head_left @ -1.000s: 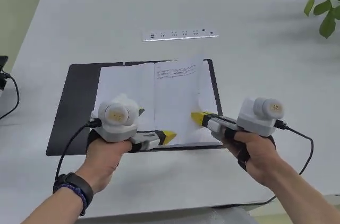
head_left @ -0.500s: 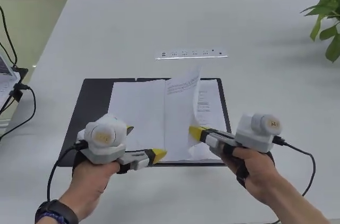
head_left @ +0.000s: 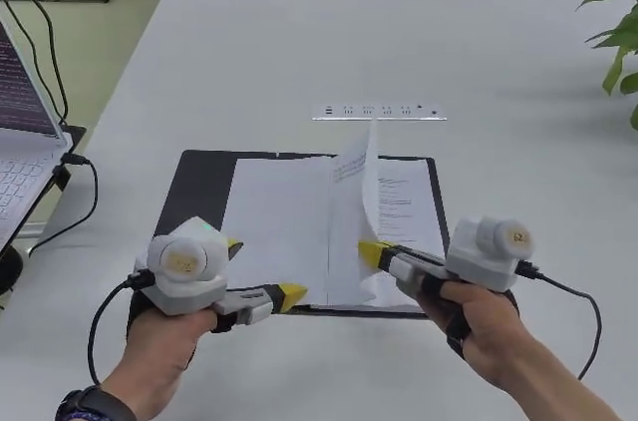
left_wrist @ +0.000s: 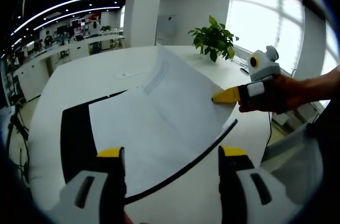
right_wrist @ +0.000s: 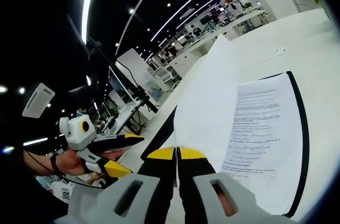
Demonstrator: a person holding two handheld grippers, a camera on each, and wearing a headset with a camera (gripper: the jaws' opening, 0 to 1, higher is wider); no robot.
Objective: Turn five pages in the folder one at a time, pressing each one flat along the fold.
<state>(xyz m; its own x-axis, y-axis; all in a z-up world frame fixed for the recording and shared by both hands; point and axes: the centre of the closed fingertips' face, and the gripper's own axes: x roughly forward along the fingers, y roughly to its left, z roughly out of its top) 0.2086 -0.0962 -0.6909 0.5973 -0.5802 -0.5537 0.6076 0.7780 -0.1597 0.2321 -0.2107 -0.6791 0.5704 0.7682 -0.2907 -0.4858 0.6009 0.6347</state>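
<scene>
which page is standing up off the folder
The middle page, pinched upright by the right gripper; the left page and the printed right page lie flat.

1. Open black folder [head_left: 199, 204] lies flat on the tabletop [head_left: 299, 42], its fold running away from the person.
2. Left half: blank white sheets [head_left: 274, 231] lie flat, with a strip of black cover bare at the far left.
3. Lifted page [head_left: 351, 207] stands almost upright over the fold. It is curved, with print near its top, and its lower edge is pinched in the closed right claw [head_left: 371, 253].
4. Right half: printed page [head_left: 407, 204] lies flat, with text lines showing.
</scene>
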